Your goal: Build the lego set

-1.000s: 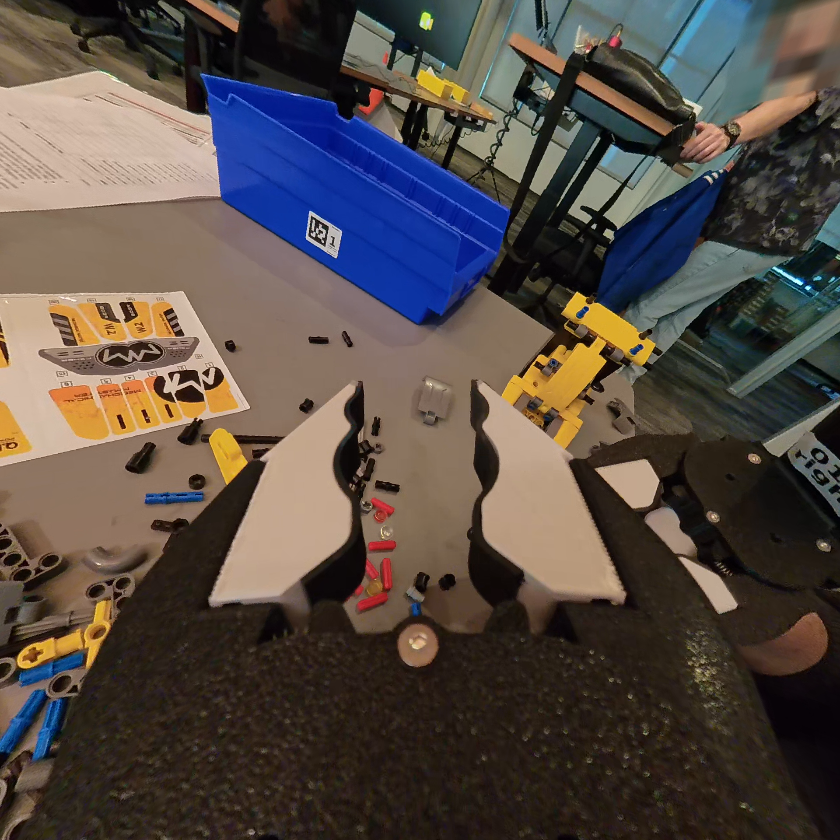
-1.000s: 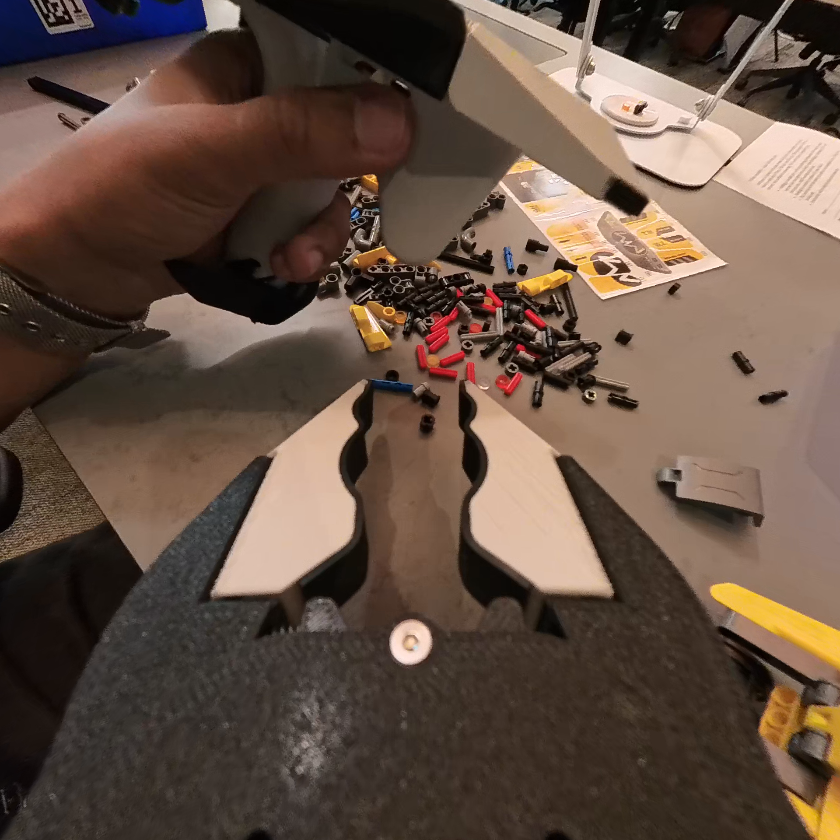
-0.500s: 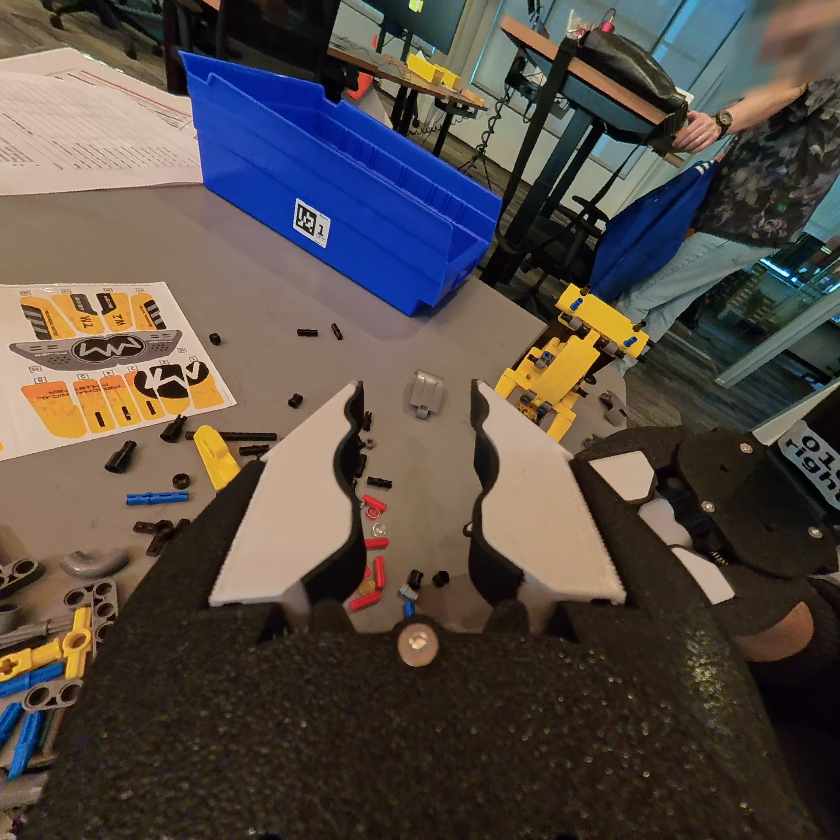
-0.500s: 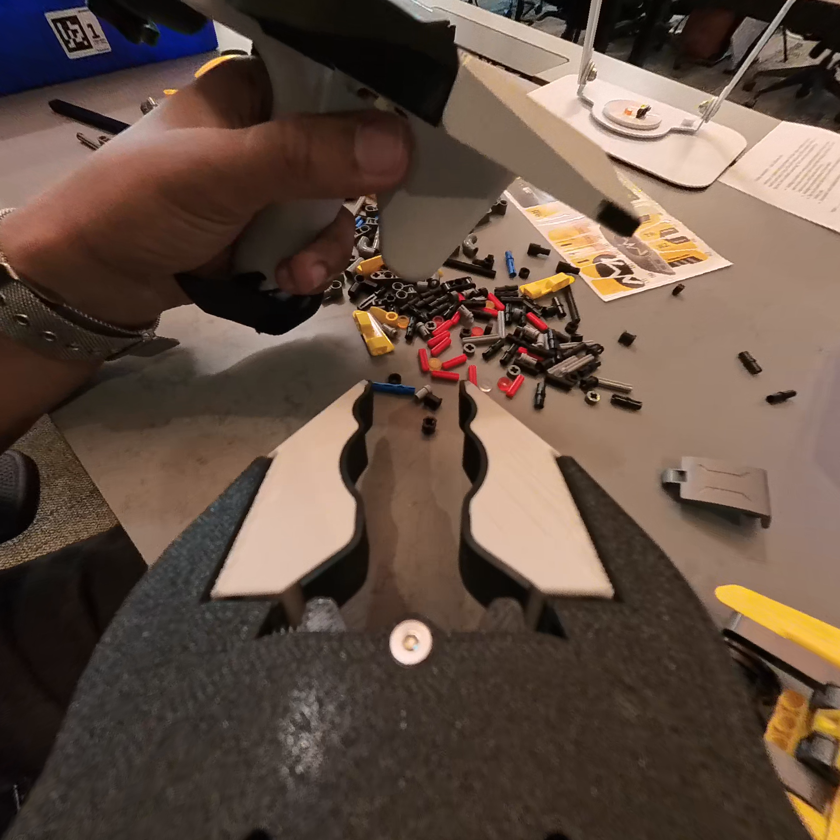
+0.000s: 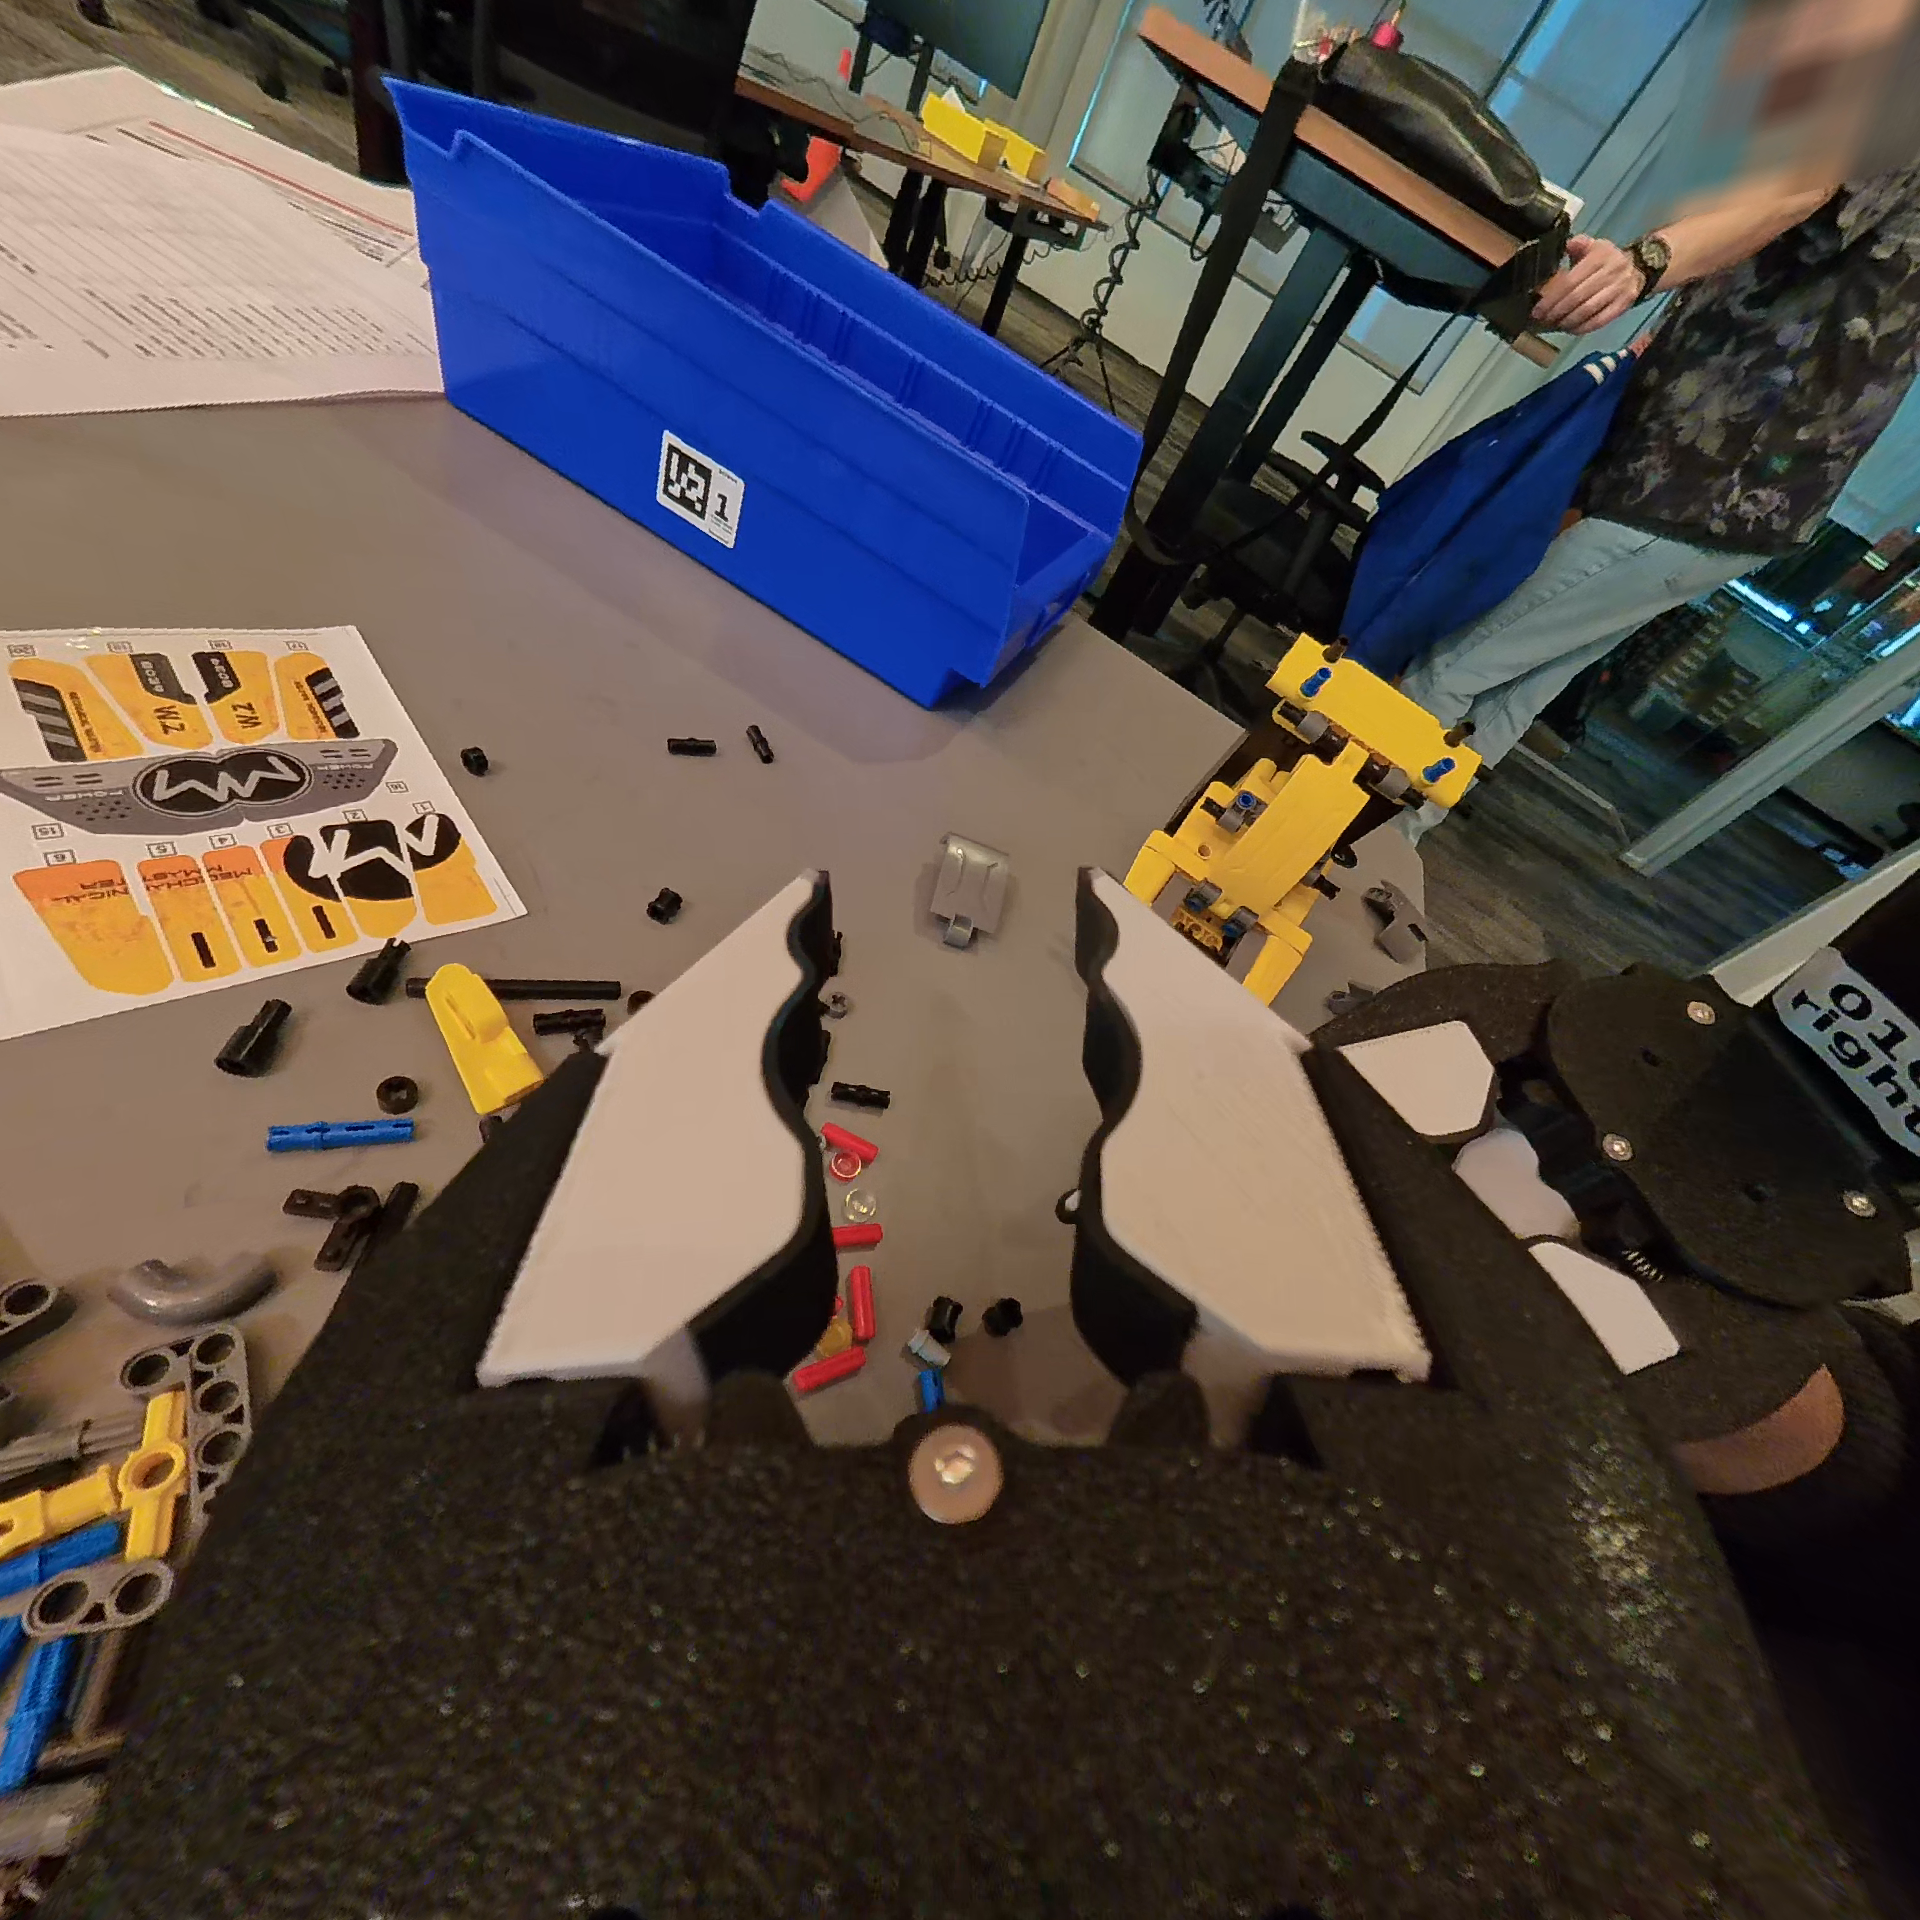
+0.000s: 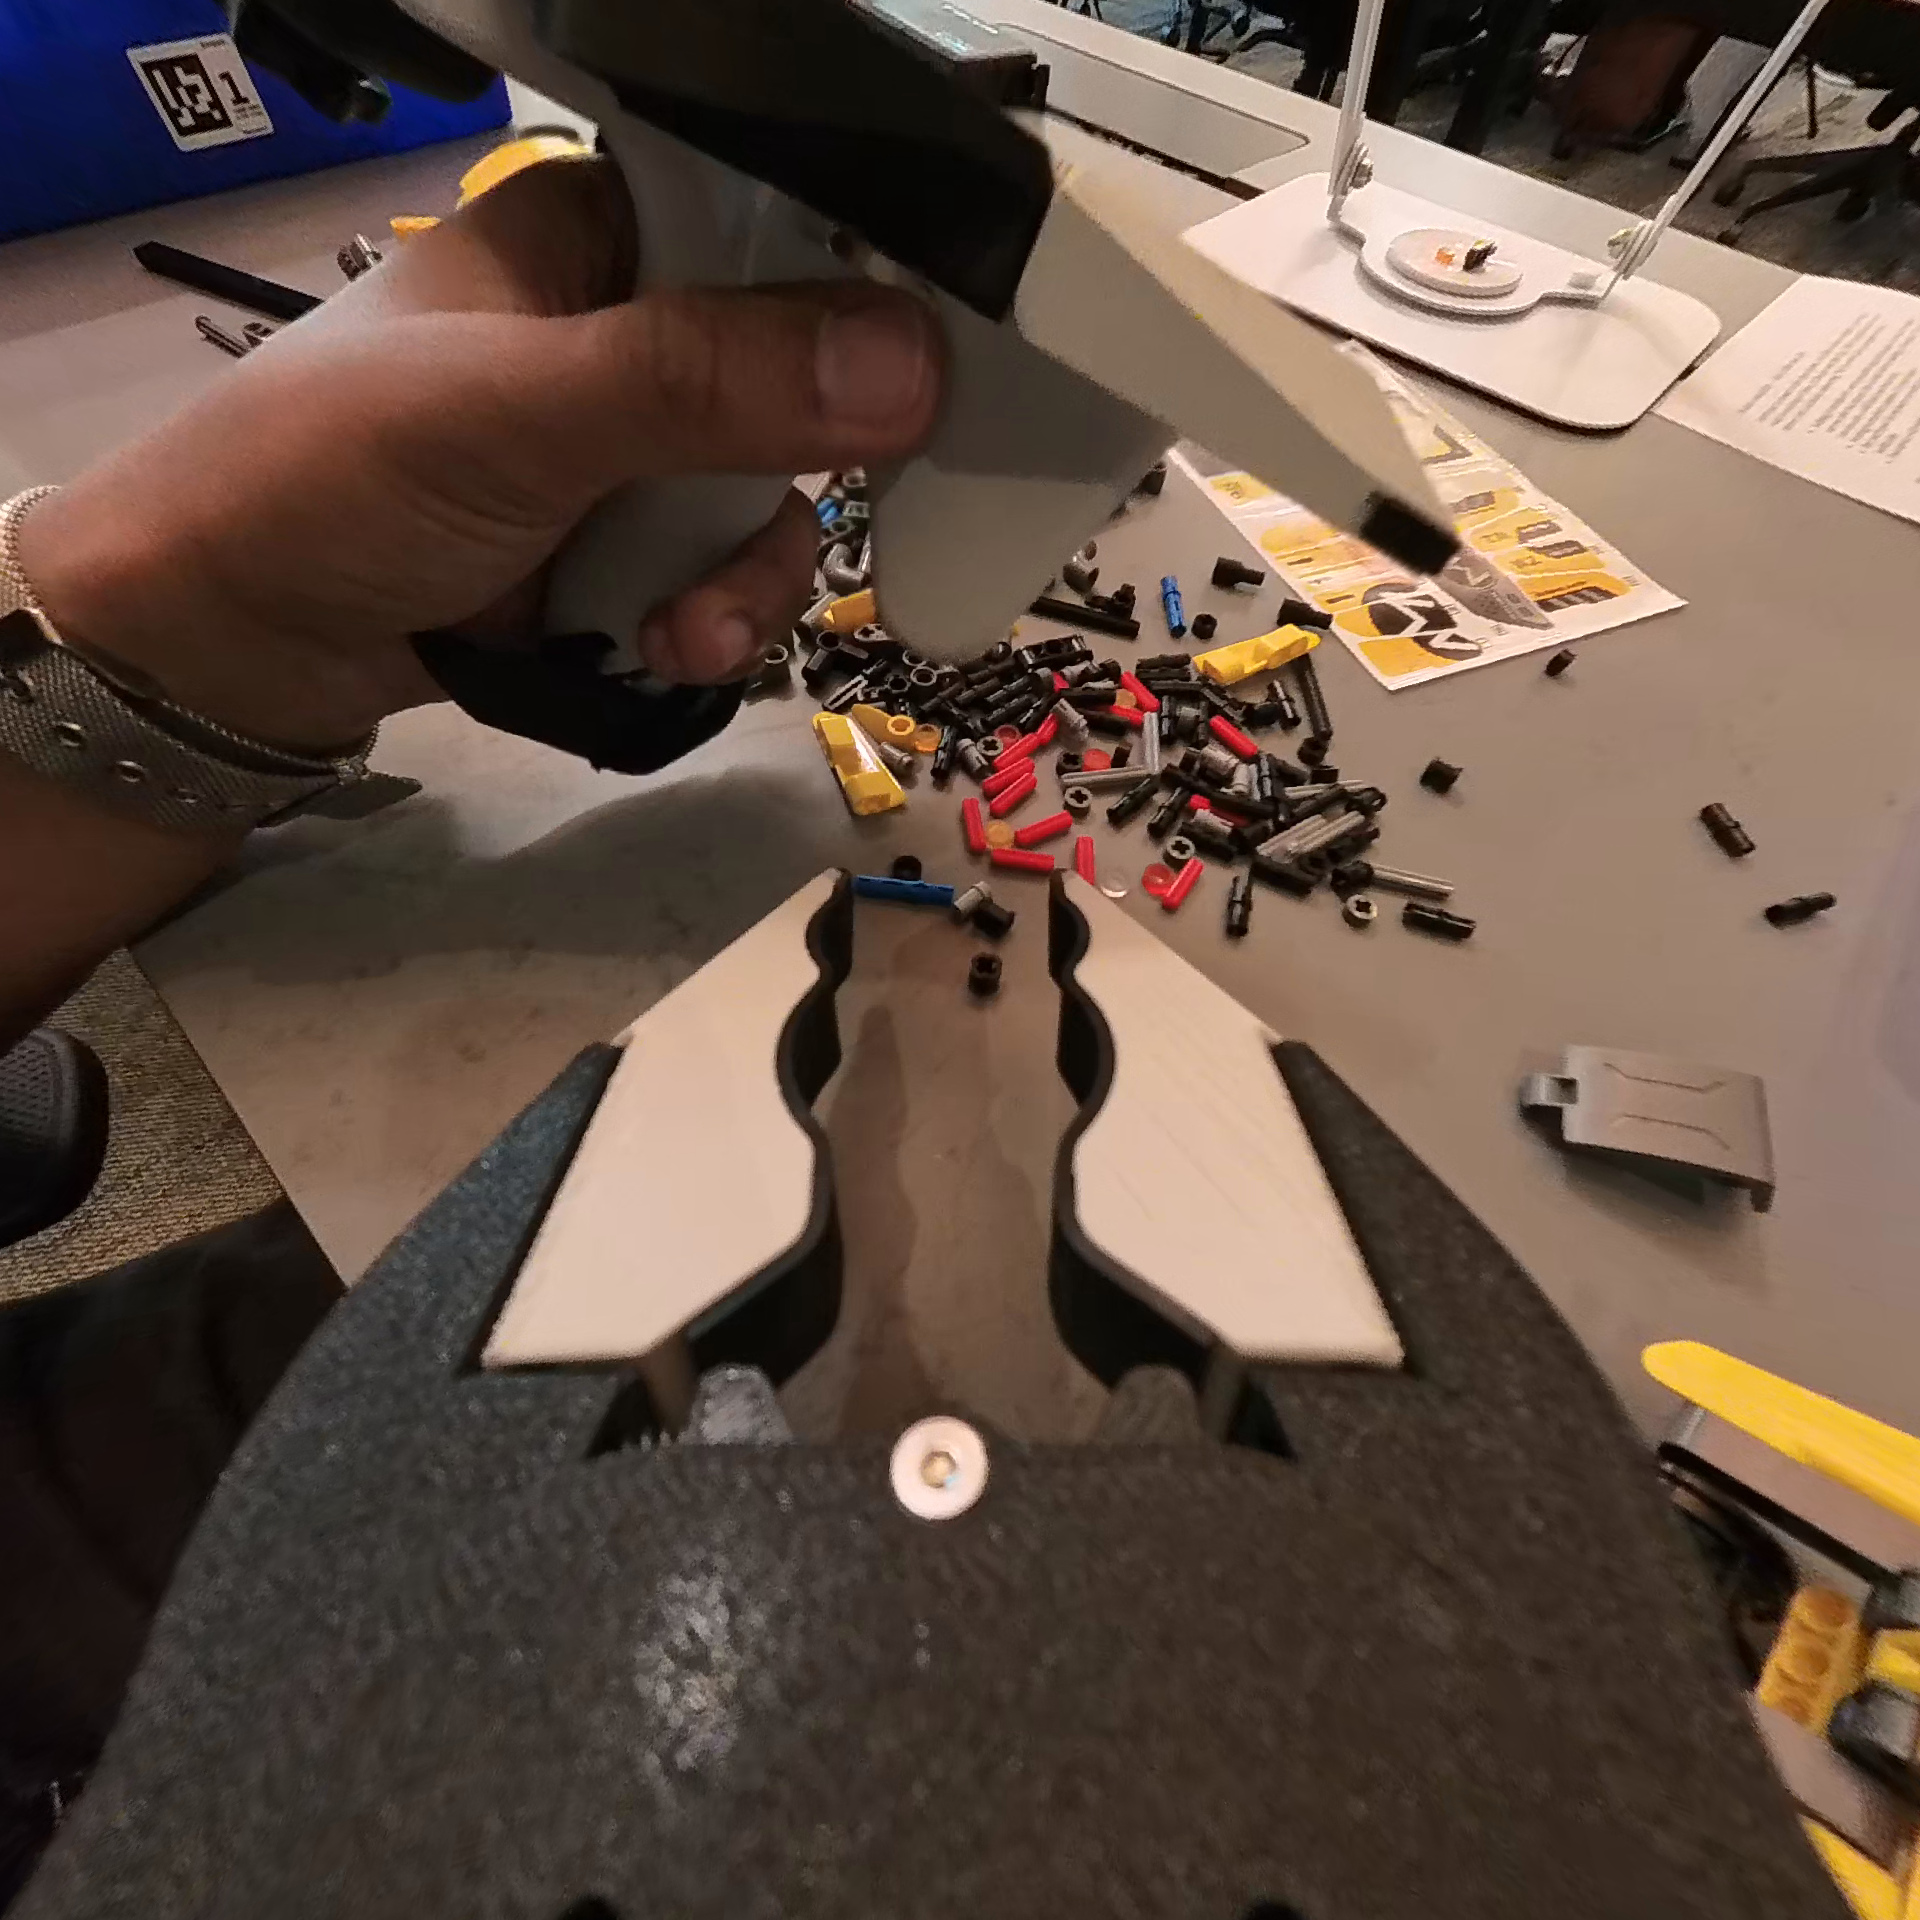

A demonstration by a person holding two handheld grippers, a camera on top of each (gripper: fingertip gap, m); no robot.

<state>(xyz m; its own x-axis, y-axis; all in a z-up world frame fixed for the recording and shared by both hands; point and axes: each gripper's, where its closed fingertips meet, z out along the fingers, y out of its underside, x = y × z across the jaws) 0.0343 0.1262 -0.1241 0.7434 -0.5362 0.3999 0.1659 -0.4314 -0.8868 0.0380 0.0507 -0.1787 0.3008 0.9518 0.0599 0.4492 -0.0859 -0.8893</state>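
My left gripper (image 5: 951, 894) is open and empty, held above a scatter of small red, black and blue building pins (image 5: 852, 1236) on the grey table (image 5: 582, 644). A small grey panel piece (image 5: 971, 883) lies just beyond its tips. A partly built yellow model (image 5: 1299, 831) stands to the right. My right gripper (image 6: 948, 894) is open and empty, low over the table, its tips near a blue pin (image 6: 902, 889) and a black connector (image 6: 983, 972). The pile of small parts (image 6: 1132, 769) lies beyond. The left gripper (image 6: 1403, 535), held in a hand (image 6: 436, 468), hovers over that pile.
A blue bin (image 5: 748, 416) stands at the back. A sticker sheet (image 5: 208, 821) lies left, with printed paper (image 5: 156, 270) behind. A grey panel (image 6: 1652, 1122) and the yellow model's edge (image 6: 1787, 1423) lie right. A white stand base (image 6: 1455, 291) sits at the far side. A person (image 5: 1714, 395) stands beyond the table. The left gripper's tips are roughly 9 centimeters from the right gripper's. About 4 centimeters separates my right fingertips from the black connector (image 6: 983, 972). The left camera catches it too, in the left wrist view (image 5: 996, 1314).
My left gripper has drifted slightly back and up over the parts, so the bin and sticker sheet shift in view. My right gripper has hardly moved. Both stay open.
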